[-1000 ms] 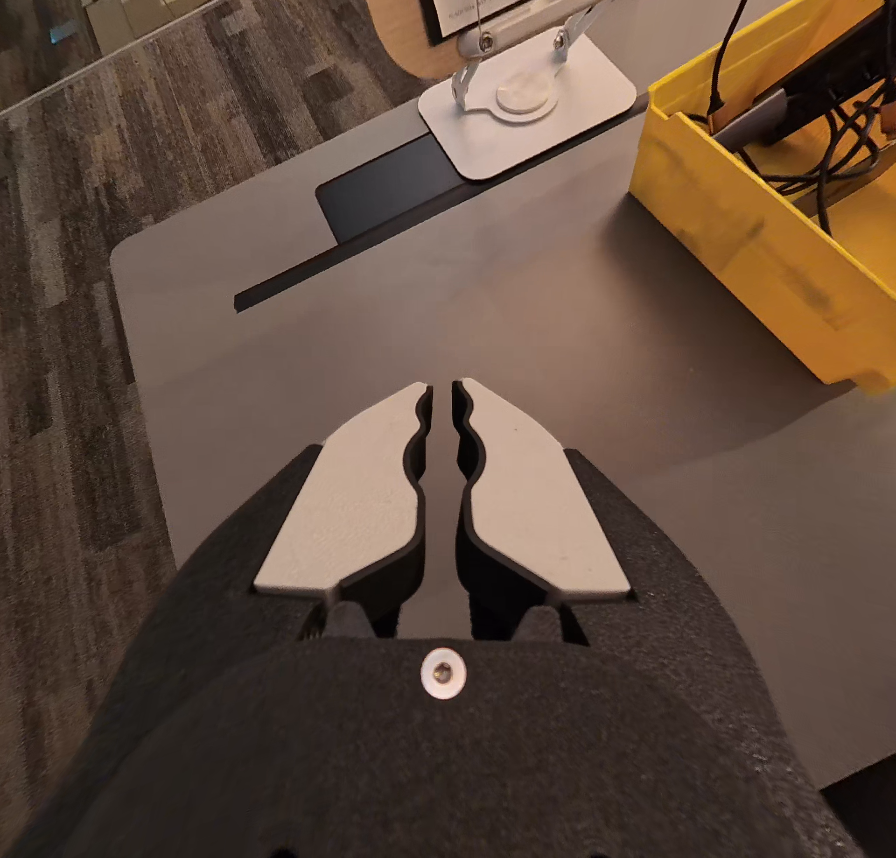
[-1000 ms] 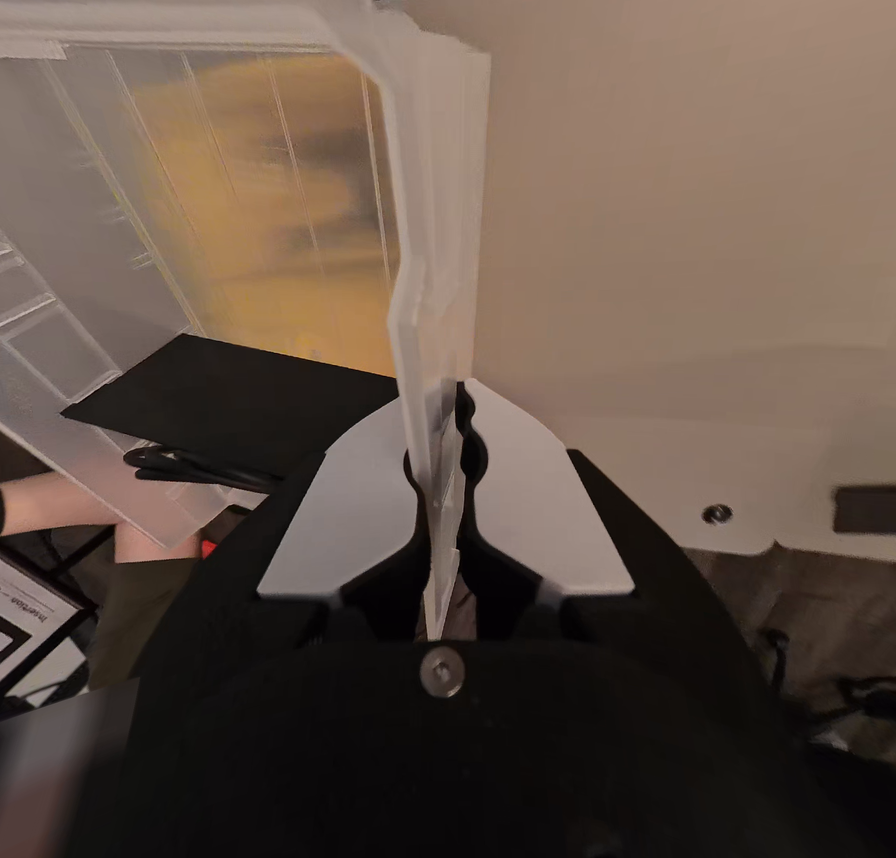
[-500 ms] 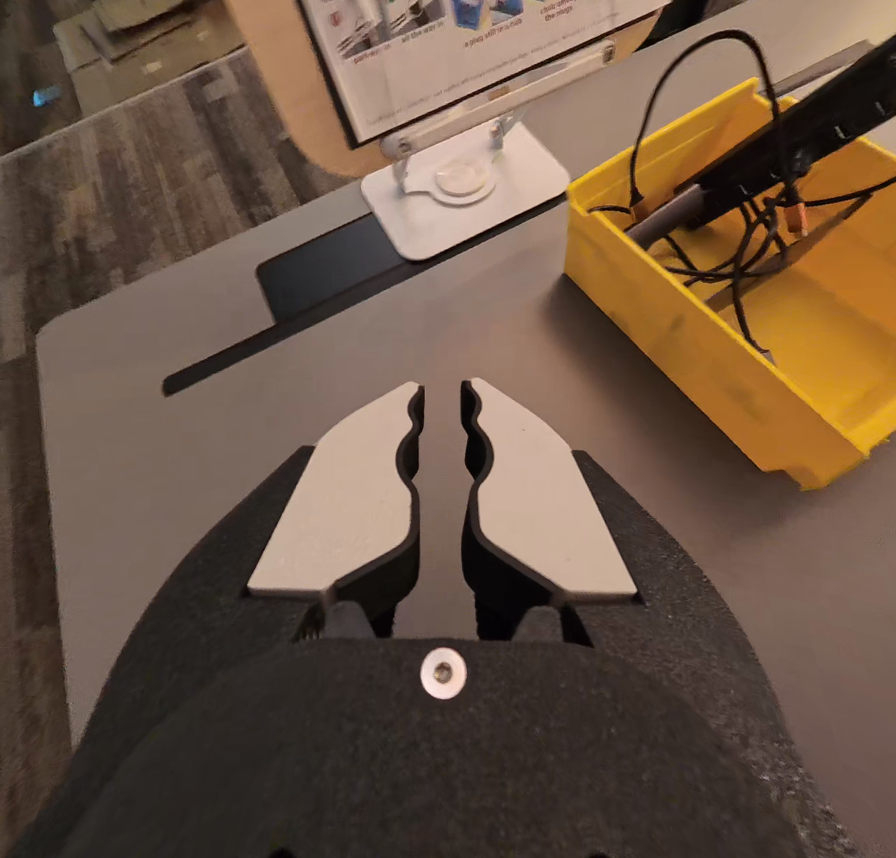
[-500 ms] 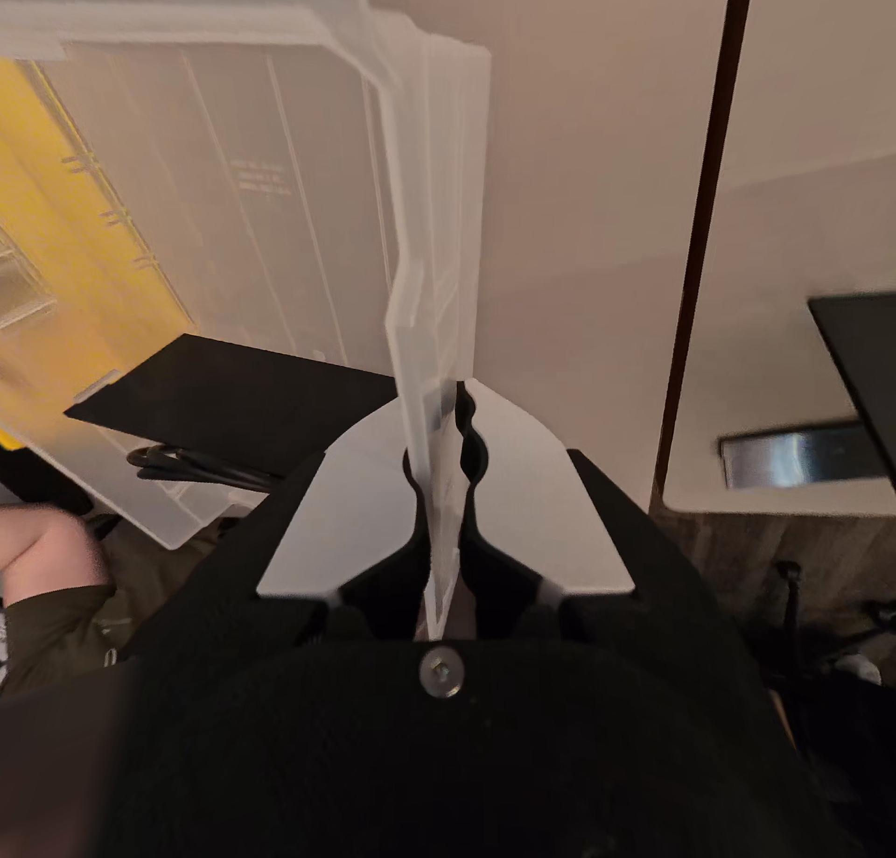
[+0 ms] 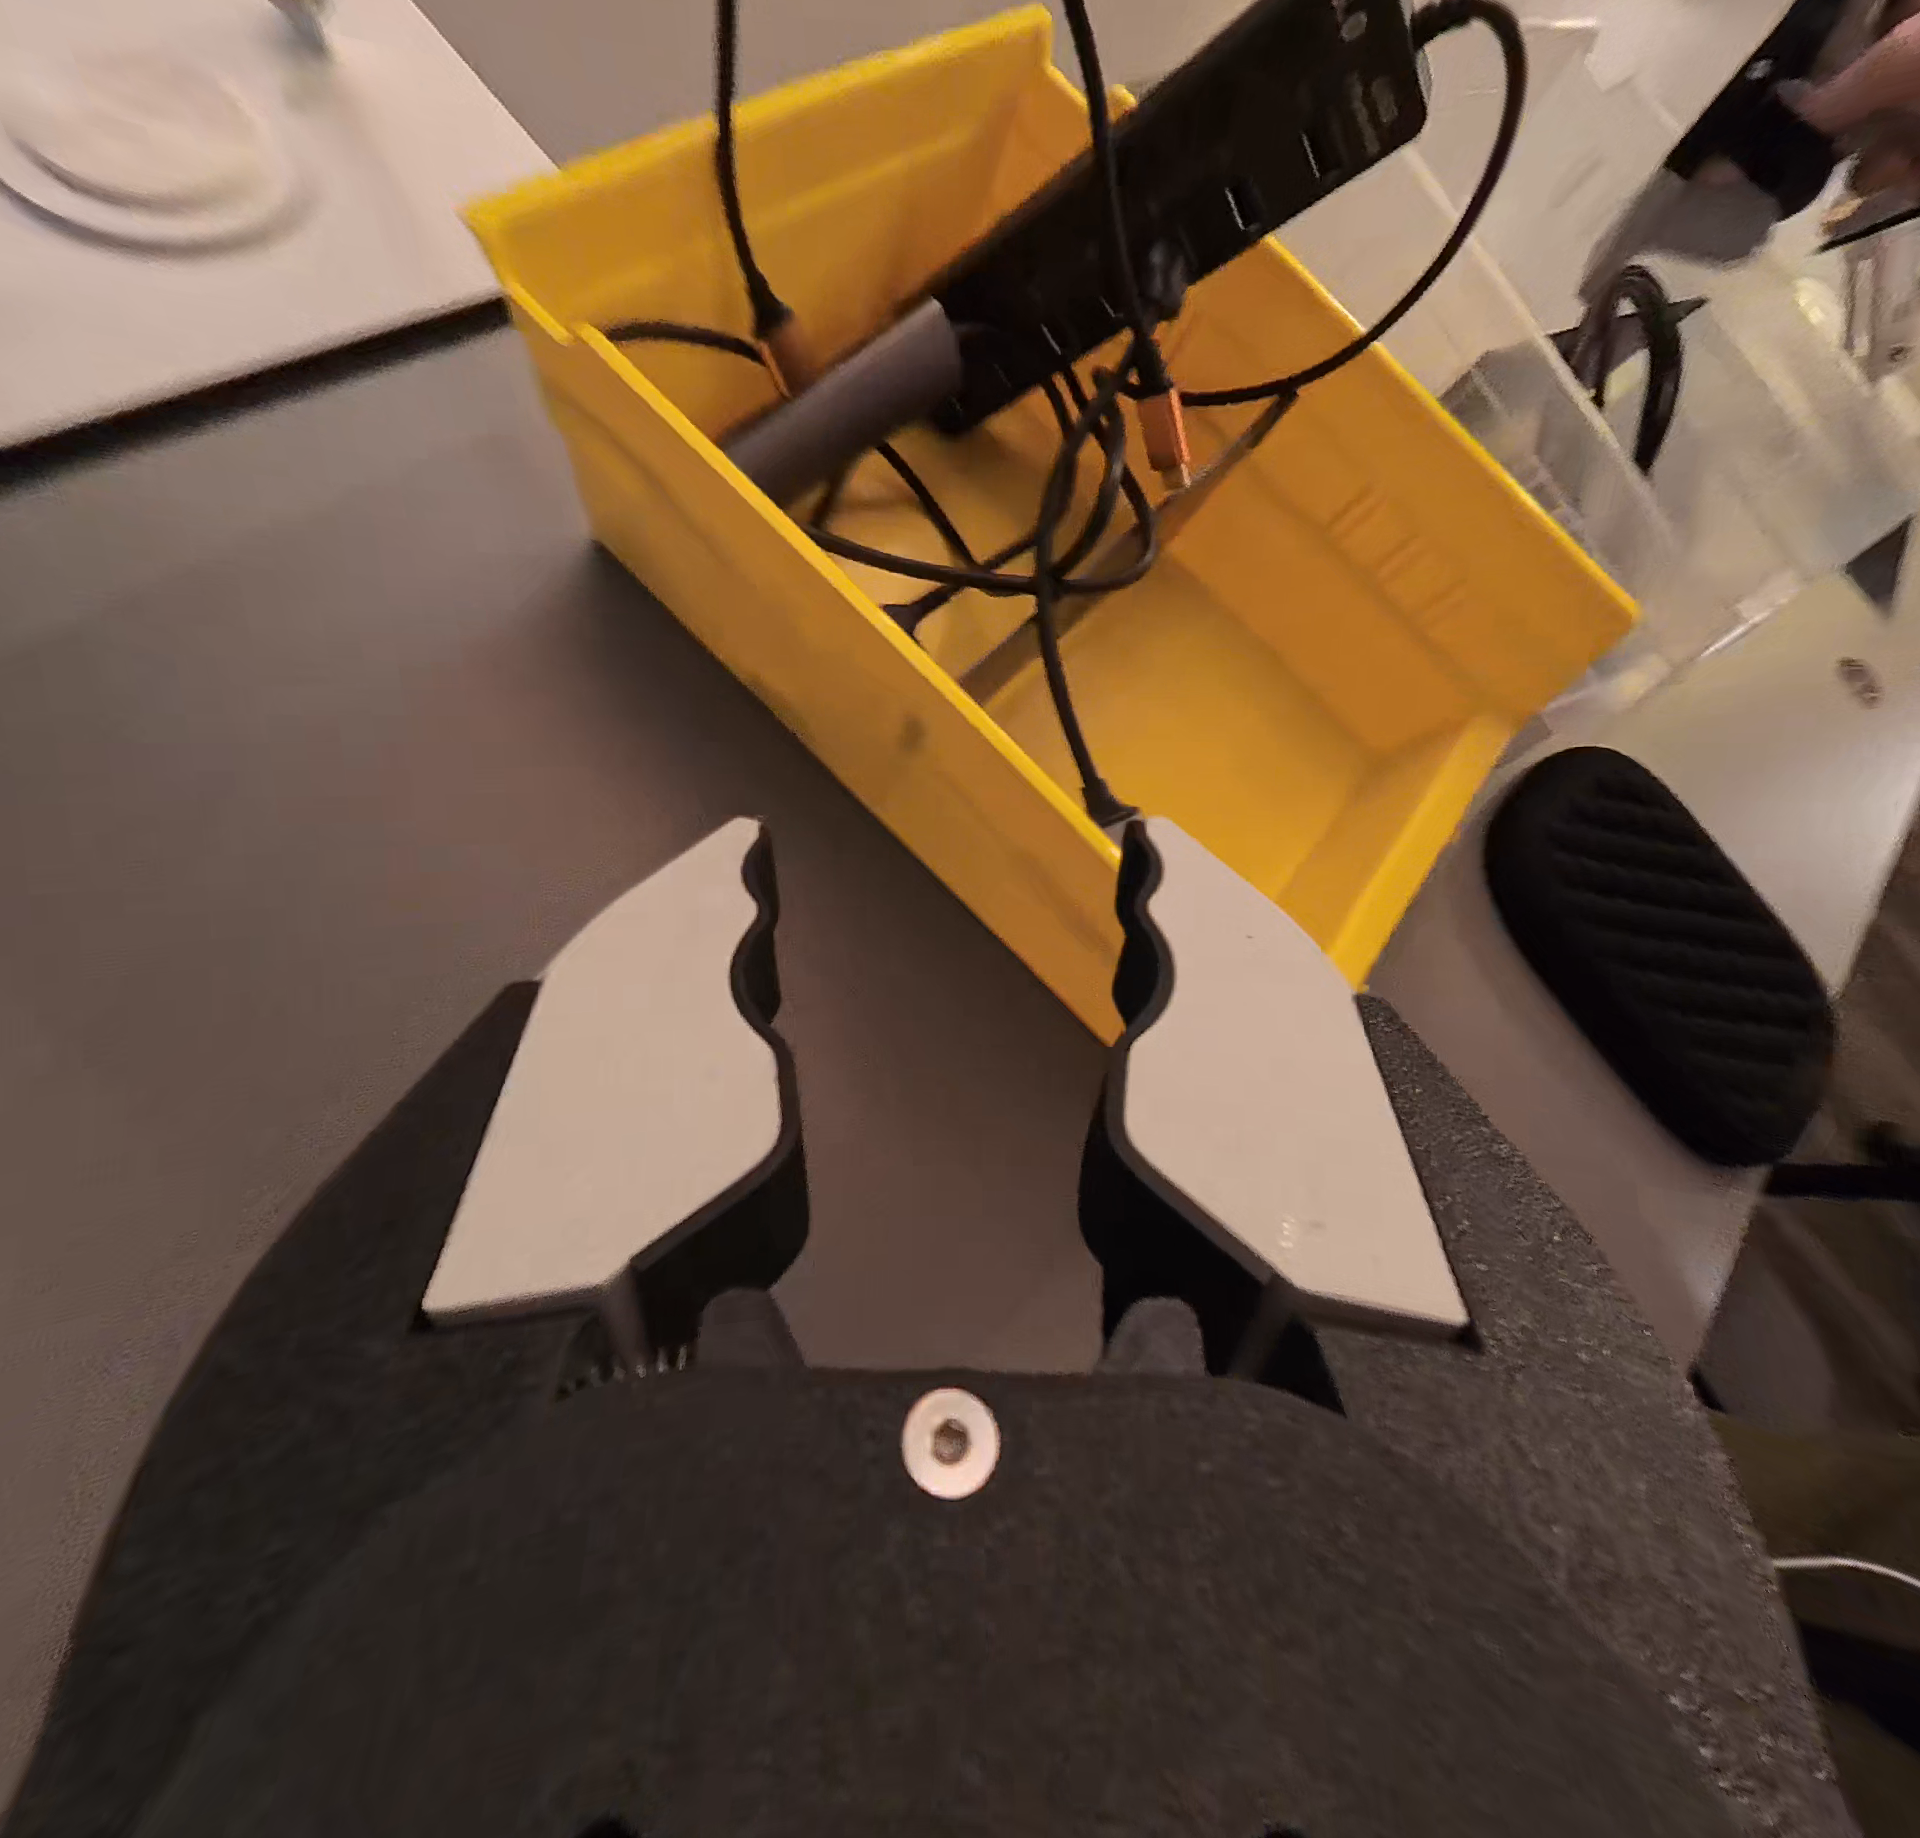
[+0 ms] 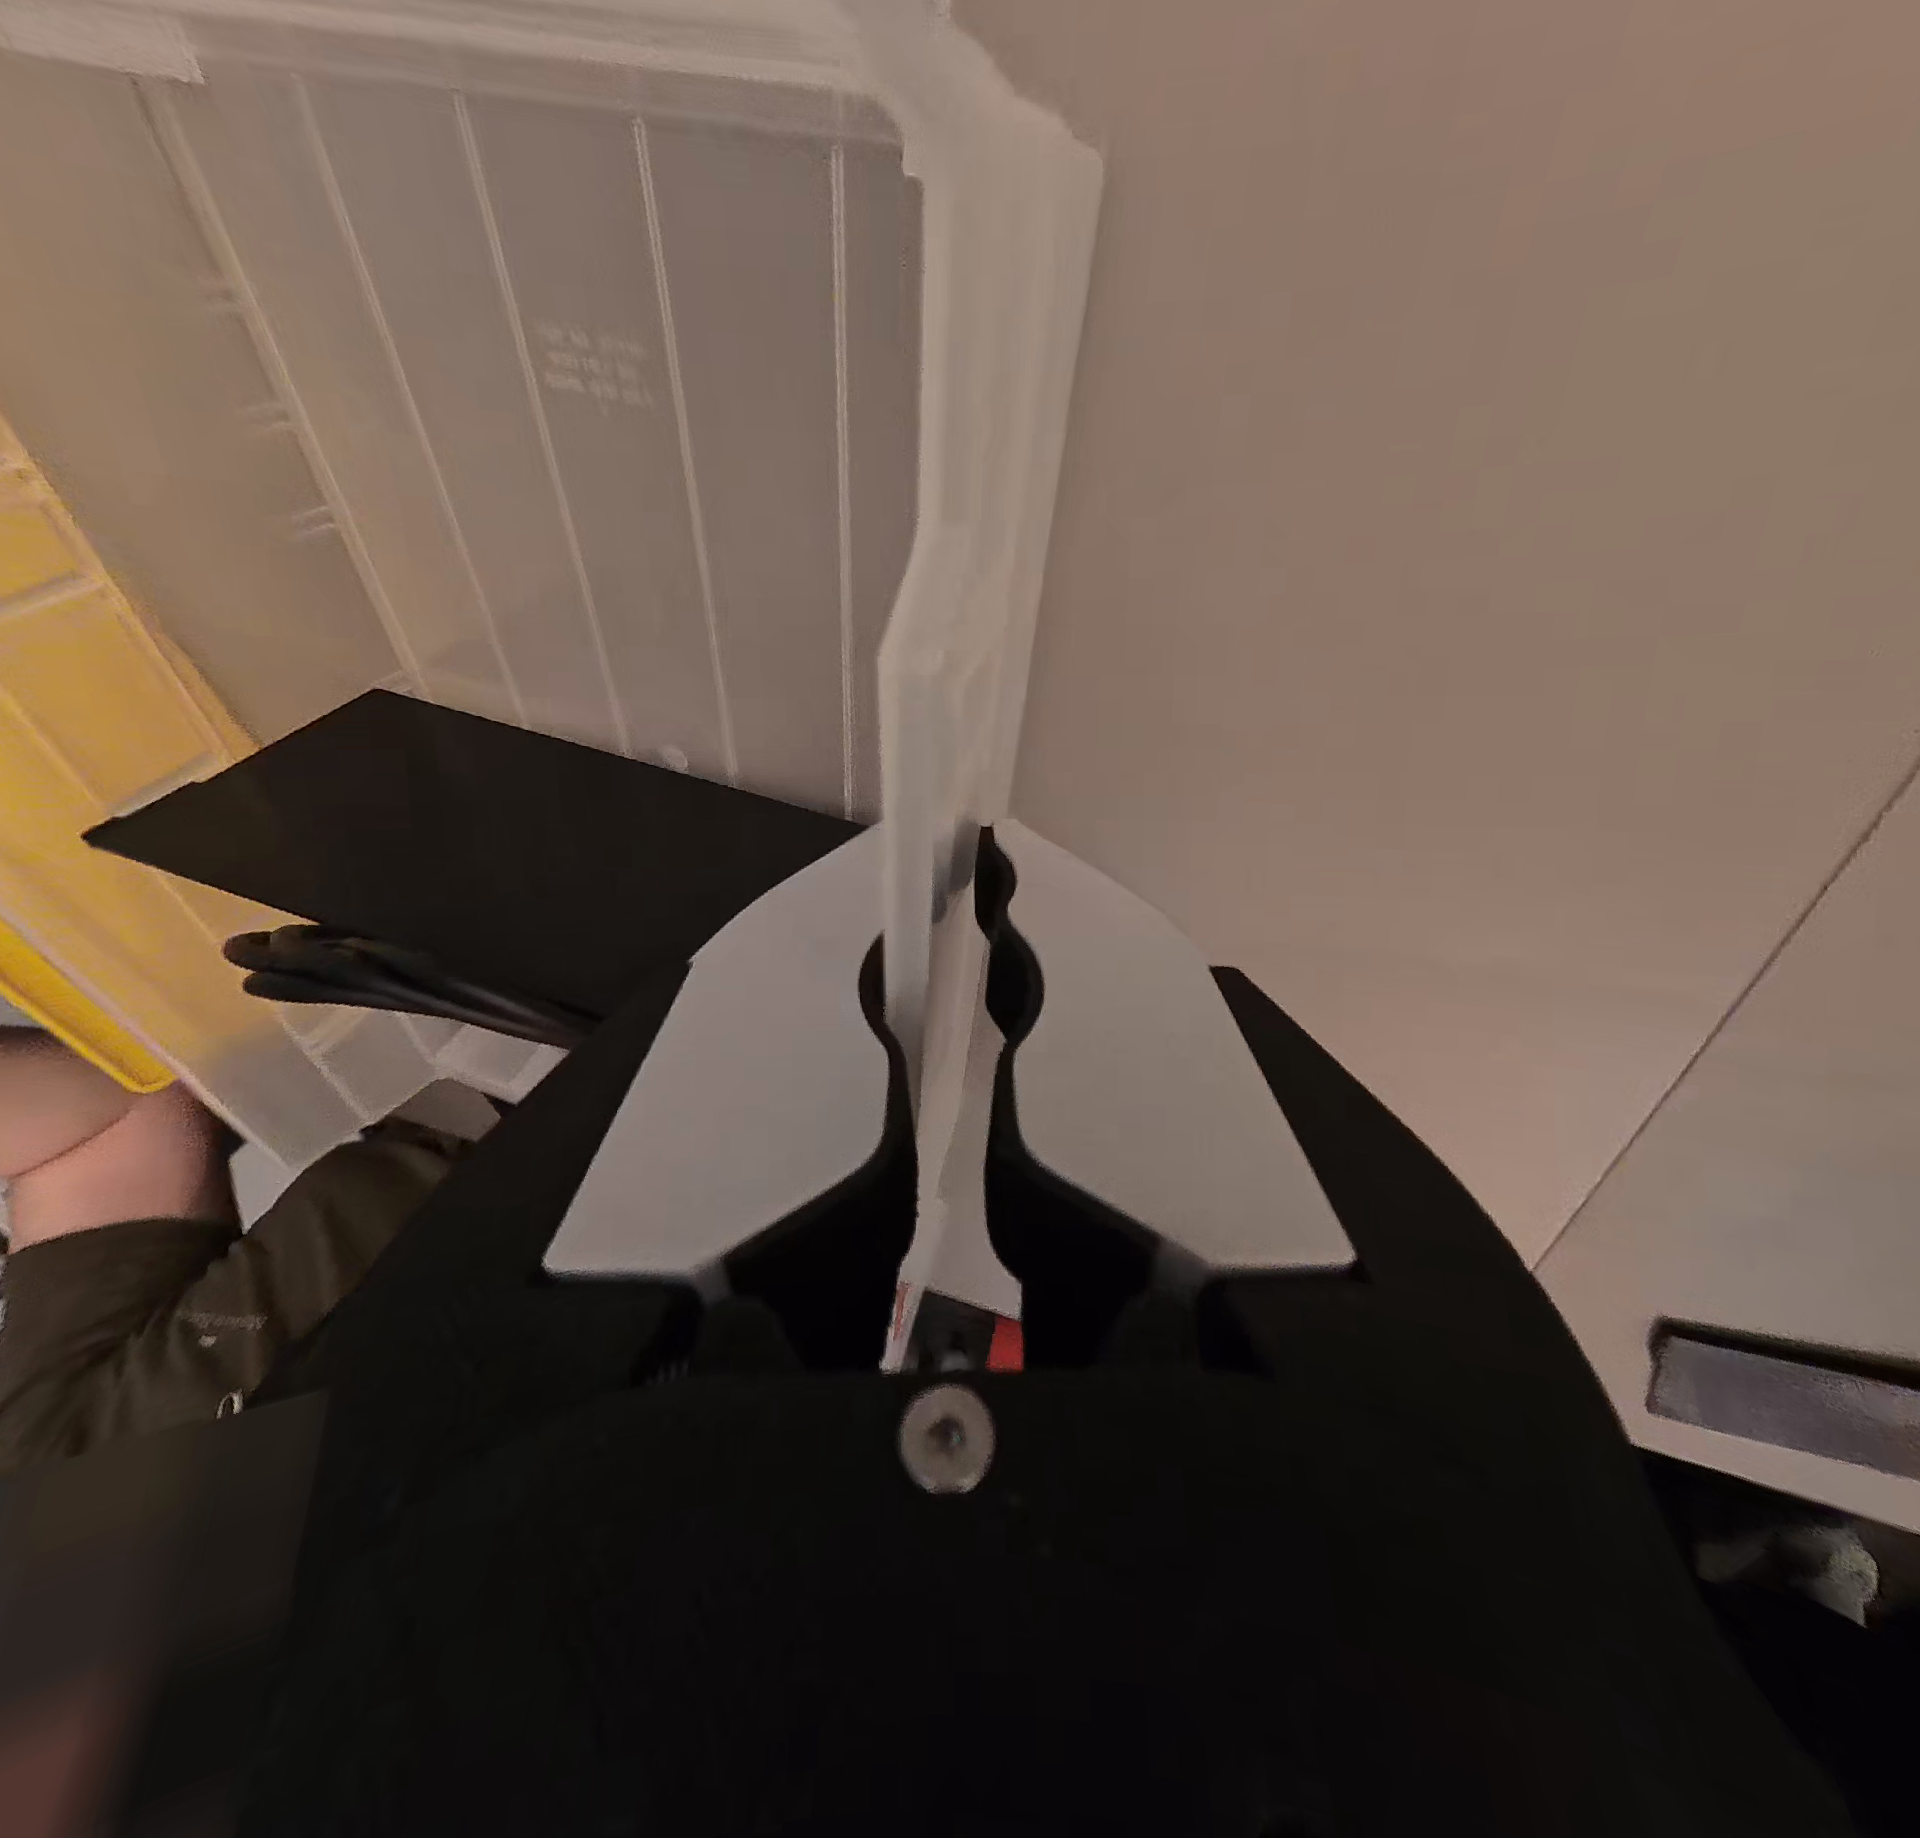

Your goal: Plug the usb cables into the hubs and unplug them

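a: left tongs [image 5: 940,843] are spread wide and empty, over the grey table [image 5: 260,749] just short of the yellow bin [image 5: 831,666].

b: and the right tongs [image 6: 945,853]?

a: clamped on the edge of a clear plastic box [image 6: 966,541], which stands up between the fingers.

b: where are the cables?

a: a tangle of black cables [image 5: 1049,562] in the bin, ahead of the left tongs. one runs right up to its right finger [image 5: 1236,1061]; can't tell if it touches. the black hub [image 5: 1226,157] leans across the bin's far corner, a grey bar [image 5: 842,406] below it.

b: anything plugged in?

a: too blurry to say. through the clear box there's a black slab [image 6: 447,843] and a cable loop [image 6: 343,967], partly hidden.
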{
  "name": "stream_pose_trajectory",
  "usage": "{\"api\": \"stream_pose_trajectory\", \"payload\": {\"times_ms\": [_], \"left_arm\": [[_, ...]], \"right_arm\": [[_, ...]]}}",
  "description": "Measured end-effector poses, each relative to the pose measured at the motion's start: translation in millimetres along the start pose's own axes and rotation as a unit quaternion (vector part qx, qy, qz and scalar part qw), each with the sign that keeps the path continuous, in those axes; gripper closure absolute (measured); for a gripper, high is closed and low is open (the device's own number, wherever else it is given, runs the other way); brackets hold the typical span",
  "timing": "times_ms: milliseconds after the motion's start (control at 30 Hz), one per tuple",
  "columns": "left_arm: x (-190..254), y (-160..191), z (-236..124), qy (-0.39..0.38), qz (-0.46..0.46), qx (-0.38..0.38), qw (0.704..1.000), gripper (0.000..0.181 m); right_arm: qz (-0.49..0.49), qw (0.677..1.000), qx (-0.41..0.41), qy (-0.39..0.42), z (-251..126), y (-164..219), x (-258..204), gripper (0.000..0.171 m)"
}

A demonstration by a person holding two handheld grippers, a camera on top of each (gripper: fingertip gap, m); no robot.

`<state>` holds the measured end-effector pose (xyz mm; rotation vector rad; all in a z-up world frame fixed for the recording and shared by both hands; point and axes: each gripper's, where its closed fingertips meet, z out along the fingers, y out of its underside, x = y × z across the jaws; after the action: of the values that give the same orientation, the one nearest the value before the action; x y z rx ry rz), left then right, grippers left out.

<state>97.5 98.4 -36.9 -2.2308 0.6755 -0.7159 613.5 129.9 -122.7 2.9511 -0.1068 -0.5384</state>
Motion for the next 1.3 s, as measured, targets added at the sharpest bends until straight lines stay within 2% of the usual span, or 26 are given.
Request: {"api": "stream_pose_trajectory", "payload": {"times_ms": [200, 333, 433, 600, 733, 767, 867, 967, 1133, 1300], "left_arm": [[13.9, 3.1, 28.8, 0.007, -0.014, -0.045, 0.999, 0.119], [-2.4, 7.4, 39.1, -0.069, 0.015, -0.100, 0.992, 0.119], [3.7, 19.6, 49.0, -0.055, -0.003, -0.146, 0.988, 0.123], [1.7, 17.8, 53.3, -0.062, 0.006, -0.174, 0.983, 0.133], [0.8, 22.0, 56.7, -0.034, -0.027, -0.232, 0.972, 0.135], [0.1, 22.1, 57.6, -0.032, -0.034, -0.246, 0.968, 0.136], [5.0, 18.4, 61.3, -0.018, -0.040, -0.275, 0.961, 0.163], [3.2, 19.3, 60.8, -0.034, -0.018, -0.308, 0.951, 0.164], [-0.1, 19.0, 60.2, -0.036, -0.015, -0.323, 0.946, 0.165], [-16.5, 18.2, 52.6, -0.035, -0.047, -0.313, 0.948, 0.169]], "right_arm": [[0.006, 1.000, 0.002, -0.005, 1.0, -2.5, -5.0, 0.159], [-0.030, 0.999, 0.031, -0.011, -1.5, -0.8, -7.8, 0.154], [-0.036, 0.998, 0.058, -0.014, -11.0, 3.6, -7.0, 0.148], [-0.055, 0.993, 0.099, 0.015, -24.7, 11.9, -1.6, 0.141], [-0.062, 0.993, 0.097, 0.019, -16.7, 22.7, -2.7, 0.142], [-0.060, 0.993, 0.096, 0.017, -14.0, 24.8, -3.8, 0.142], [-0.064, 0.993, 0.100, 0.019, -8.1, 28.4, -5.5, 0.143], [-0.064, 0.992, 0.103, 0.017, -2.9, 30.2, -6.0, 0.147], [-0.067, 0.991, 0.119, -0.005, 1.8, 29.0, -9.8, 0.155], [-0.047, 0.991, 0.126, -0.020, 3.8, 27.1, -11.1, 0.154]]}}
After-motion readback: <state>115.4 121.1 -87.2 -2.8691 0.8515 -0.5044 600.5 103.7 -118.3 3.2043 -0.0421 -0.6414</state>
